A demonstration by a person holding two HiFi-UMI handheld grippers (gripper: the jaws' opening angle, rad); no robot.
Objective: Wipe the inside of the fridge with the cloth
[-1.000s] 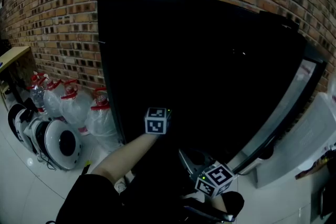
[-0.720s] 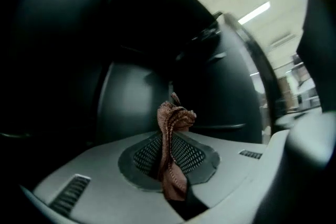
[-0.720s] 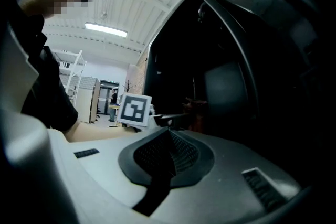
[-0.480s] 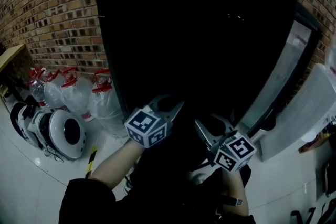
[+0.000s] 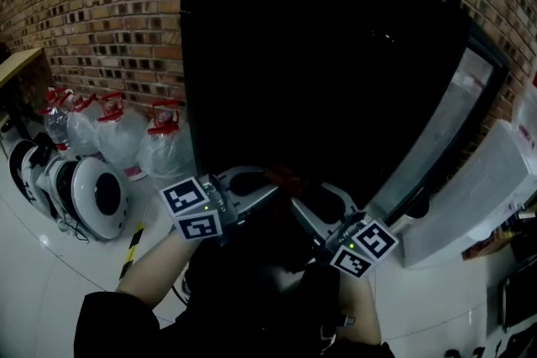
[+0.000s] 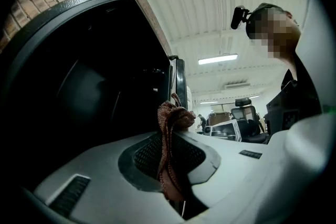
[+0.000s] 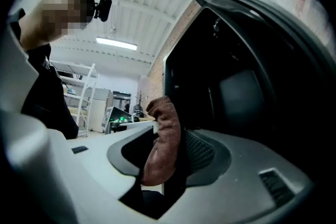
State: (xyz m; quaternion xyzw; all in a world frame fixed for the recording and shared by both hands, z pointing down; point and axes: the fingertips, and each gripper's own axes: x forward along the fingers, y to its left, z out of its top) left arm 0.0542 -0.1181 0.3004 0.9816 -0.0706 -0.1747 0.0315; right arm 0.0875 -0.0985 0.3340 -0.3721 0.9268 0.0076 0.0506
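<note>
A: Fingers of the left gripper: clamped on the rust-red knitted cloth, pinched abt mid-length, a bunch poking up past the tips.

B: And the right gripper?

A: Its fingers have just been opening, now spread wide. Cloth sits between them but the pads don't press it, so only the left has it.

B: Where's that vs the tall black fridge?

A: Right in front of the open cabinet, low down, both grippers nearly tip to tip. Glass-panelled door swung off to the right. Inside's too dark to make out shelves.

B: How'll the cloth handle?

A: Light, soft, floppy, prob. folds over itself; nothing to break. A thin pinch may slip once it drags on a wall. I'd take a thicker bunch near the middle, so a pad of fabric sticks out front w/ no loose tail to snag.
</note>
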